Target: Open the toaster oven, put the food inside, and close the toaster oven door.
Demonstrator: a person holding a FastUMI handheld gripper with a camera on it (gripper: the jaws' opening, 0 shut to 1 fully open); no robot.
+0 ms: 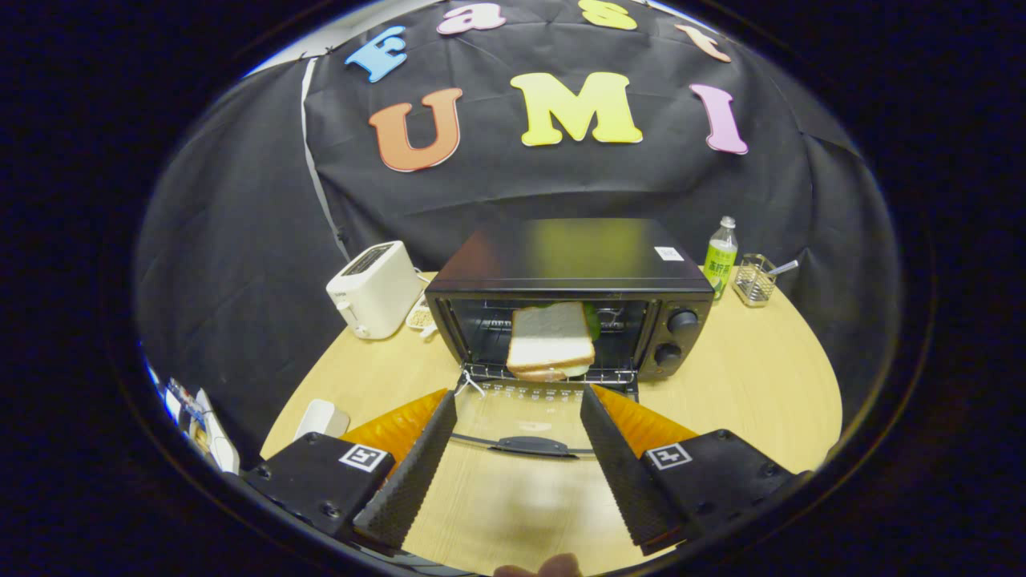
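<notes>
A black toaster oven stands on the round wooden table with its glass door folded down flat toward me. A white-bread sandwich lies on the oven rack, its front edge reaching the oven's mouth. My gripper is open, its fingers spread on either side of the lowered door, with nothing between them. The door's handle lies between the fingers. The sandwich is just beyond the fingertips.
A white pop-up toaster stands left of the oven. Right of the oven are a green bottle and a wire holder with a utensil. A small white object lies near the table's left edge.
</notes>
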